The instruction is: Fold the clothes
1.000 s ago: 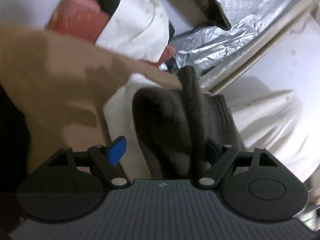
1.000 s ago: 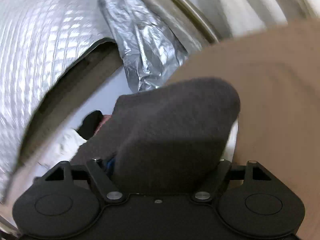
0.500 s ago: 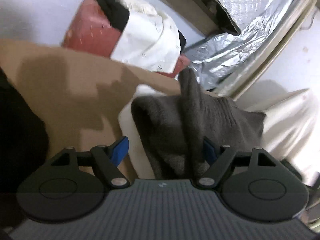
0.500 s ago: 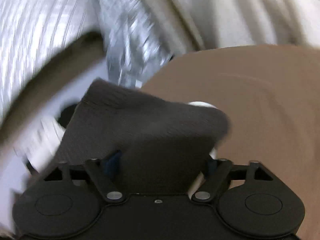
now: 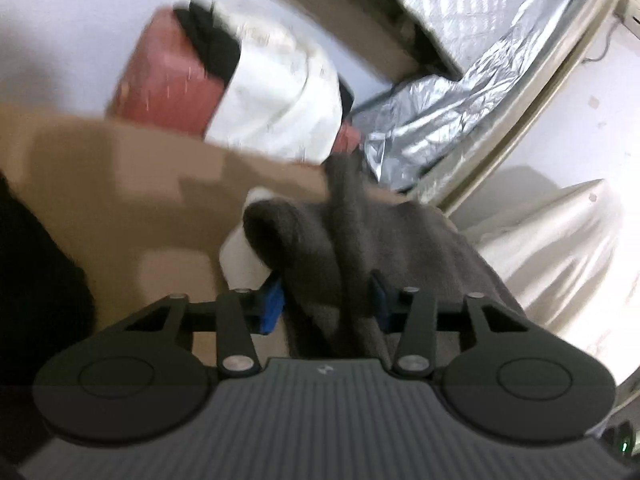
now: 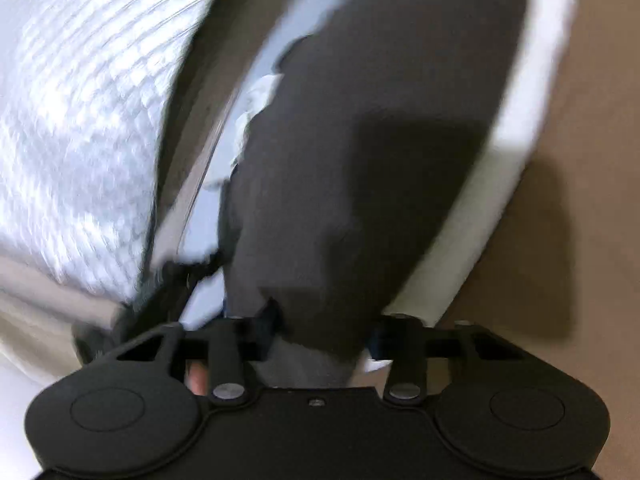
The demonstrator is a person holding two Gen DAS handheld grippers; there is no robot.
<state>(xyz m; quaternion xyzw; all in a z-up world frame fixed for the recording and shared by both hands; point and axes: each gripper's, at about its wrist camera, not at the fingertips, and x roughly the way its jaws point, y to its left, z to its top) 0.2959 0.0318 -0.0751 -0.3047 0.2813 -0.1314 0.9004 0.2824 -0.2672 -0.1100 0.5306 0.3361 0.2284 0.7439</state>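
Observation:
A dark grey knitted garment [image 5: 320,248] is bunched between the blue pads of my left gripper [image 5: 326,304], which is shut on it. It rests over a white folded cloth [image 5: 240,256] on the tan table [image 5: 120,200]. In the right wrist view the same grey garment [image 6: 380,140] fills the middle and runs down between the fingers of my right gripper [image 6: 320,328], which is shut on it. A white cloth [image 6: 520,120] lies under it on the tan surface [image 6: 580,240]. The pads are mostly hidden by fabric.
A pile of red, white and black clothes [image 5: 248,92] sits at the far table edge. Silver quilted foil [image 5: 460,112] and a cream sheet [image 5: 560,240] lie behind and to the right. The foil [image 6: 80,120] fills the left of the right wrist view.
My left gripper's jaws have closed in on the grey garment. My right gripper has swung down toward the table, with the garment stretched out ahead over the white cloth.

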